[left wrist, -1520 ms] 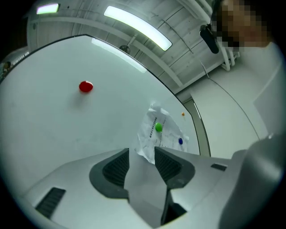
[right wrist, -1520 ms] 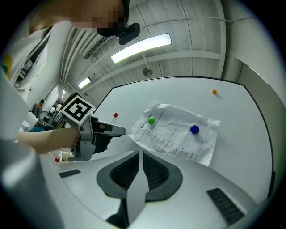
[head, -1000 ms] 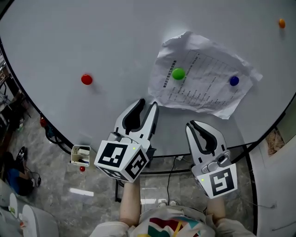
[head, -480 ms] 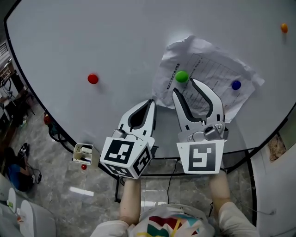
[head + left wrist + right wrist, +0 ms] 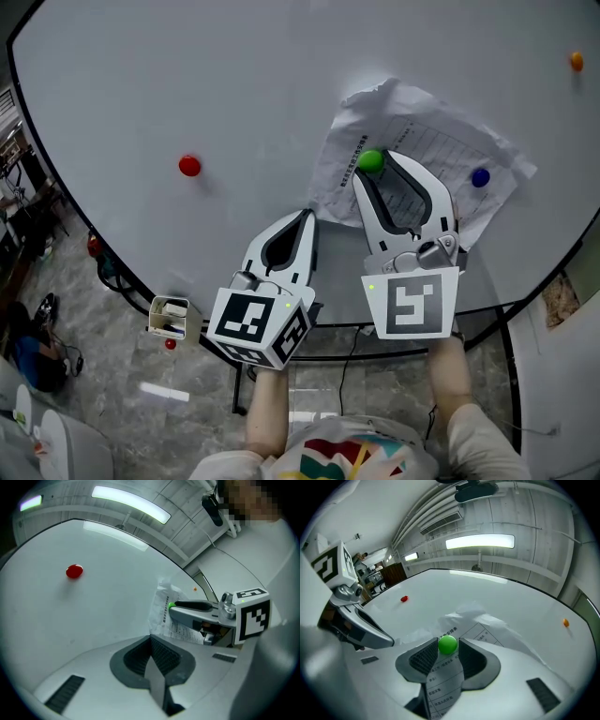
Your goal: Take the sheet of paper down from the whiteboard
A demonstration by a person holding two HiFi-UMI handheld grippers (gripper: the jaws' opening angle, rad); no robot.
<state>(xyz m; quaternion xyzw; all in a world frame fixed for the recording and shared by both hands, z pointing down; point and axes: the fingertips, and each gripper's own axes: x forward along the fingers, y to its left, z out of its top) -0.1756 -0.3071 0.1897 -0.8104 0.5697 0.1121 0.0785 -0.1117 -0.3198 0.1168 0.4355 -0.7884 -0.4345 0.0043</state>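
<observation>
A crumpled printed sheet of paper (image 5: 441, 141) hangs on the whiteboard (image 5: 187, 75), pinned by a green magnet (image 5: 371, 160) and a blue magnet (image 5: 480, 176). My right gripper (image 5: 380, 171) stands open against the sheet, with the green magnet (image 5: 447, 644) between its fingertips and paper (image 5: 487, 625) showing behind the jaws. My left gripper (image 5: 307, 217) is shut on nothing, just below and left of the sheet's lower left corner. In the left gripper view the right gripper (image 5: 192, 606) reaches to the green magnet (image 5: 172, 605) on the paper (image 5: 161, 613).
A red magnet (image 5: 190, 166) sits on the bare board to the left and an orange magnet (image 5: 576, 61) at the far upper right. The board's dark lower edge (image 5: 141, 281) curves below both grippers. A small open box (image 5: 169, 317) hangs under it at lower left.
The right gripper rose from the board's lower edge to the green magnet, rolled upright and opened. The left gripper's jaws closed and it stayed in place.
</observation>
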